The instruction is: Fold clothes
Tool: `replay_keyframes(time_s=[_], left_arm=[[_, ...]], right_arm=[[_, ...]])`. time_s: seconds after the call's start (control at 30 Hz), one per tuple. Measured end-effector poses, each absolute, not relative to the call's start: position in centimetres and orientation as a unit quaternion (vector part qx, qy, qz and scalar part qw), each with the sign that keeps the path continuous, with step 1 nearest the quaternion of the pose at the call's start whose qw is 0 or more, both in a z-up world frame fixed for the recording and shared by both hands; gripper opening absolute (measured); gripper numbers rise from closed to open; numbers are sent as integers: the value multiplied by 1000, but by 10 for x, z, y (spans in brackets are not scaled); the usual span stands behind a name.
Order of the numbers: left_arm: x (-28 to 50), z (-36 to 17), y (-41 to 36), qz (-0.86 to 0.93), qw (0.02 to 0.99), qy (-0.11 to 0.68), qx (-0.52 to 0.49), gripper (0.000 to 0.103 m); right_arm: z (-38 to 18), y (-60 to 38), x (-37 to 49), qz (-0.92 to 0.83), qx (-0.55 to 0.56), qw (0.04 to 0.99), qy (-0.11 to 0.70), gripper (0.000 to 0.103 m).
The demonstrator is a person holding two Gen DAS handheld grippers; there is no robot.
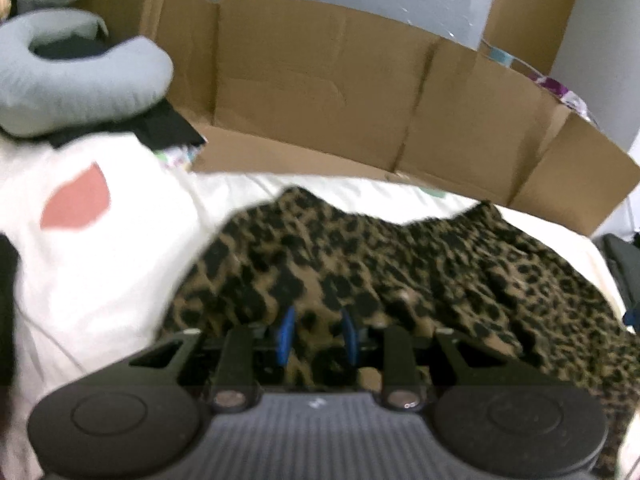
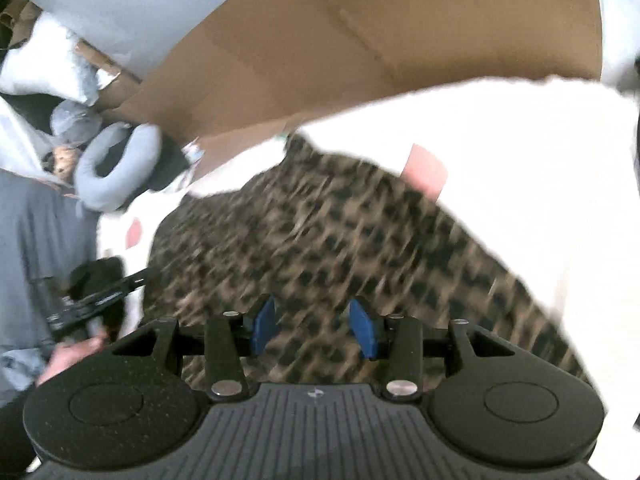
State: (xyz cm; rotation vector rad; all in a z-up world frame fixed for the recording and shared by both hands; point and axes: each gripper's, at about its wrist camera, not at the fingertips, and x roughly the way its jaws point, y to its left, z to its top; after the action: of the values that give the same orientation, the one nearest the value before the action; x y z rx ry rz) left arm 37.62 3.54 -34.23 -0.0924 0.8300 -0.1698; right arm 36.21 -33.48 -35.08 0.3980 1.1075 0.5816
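A leopard-print garment (image 1: 440,272) lies spread over a white bed sheet (image 1: 100,260) that bears pink shapes. My left gripper (image 1: 318,334) is down in the garment's near edge. Its blue pads stand close together, with a bunch of the leopard fabric pinched between them. In the right wrist view the same garment (image 2: 320,232) is blurred by motion. My right gripper (image 2: 314,326) hovers above it, jaws open with nothing between the pads. At the left edge of that view, a hand (image 2: 72,354) holds the other gripper's black frame.
Flattened brown cardboard (image 1: 320,88) stands along the far side of the bed, also as cardboard (image 2: 320,40). A grey neck pillow (image 1: 80,92) lies on dark clothes at the back left. White sheet (image 2: 520,200) shows to the right of the garment. Grey clothing (image 2: 36,240) fills the left edge.
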Motion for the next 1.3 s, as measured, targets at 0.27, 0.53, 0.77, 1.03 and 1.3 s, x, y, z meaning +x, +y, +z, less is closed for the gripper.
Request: replay_keyframes(time_s=[0.27, 0.53, 0.77, 1.03, 1.3], left_arm=[[409, -349, 56, -39, 908, 418, 3, 49], [416, -365, 68, -13, 896, 443, 33, 51], [413, -370, 81, -35, 888, 459, 10, 11], [414, -368, 87, -26, 889, 455, 43, 5], [413, -343, 96, -59, 904, 424, 4, 40]], right_arm=[[-364, -335, 393, 207, 76, 852, 475, 49], [-374, -336, 403, 200, 46, 856, 475, 54], [-388, -318, 411, 211, -1, 845, 492, 49], [-392, -319, 417, 184, -18, 846, 499, 3], [-369, -310, 416, 201, -1, 853, 481, 51]])
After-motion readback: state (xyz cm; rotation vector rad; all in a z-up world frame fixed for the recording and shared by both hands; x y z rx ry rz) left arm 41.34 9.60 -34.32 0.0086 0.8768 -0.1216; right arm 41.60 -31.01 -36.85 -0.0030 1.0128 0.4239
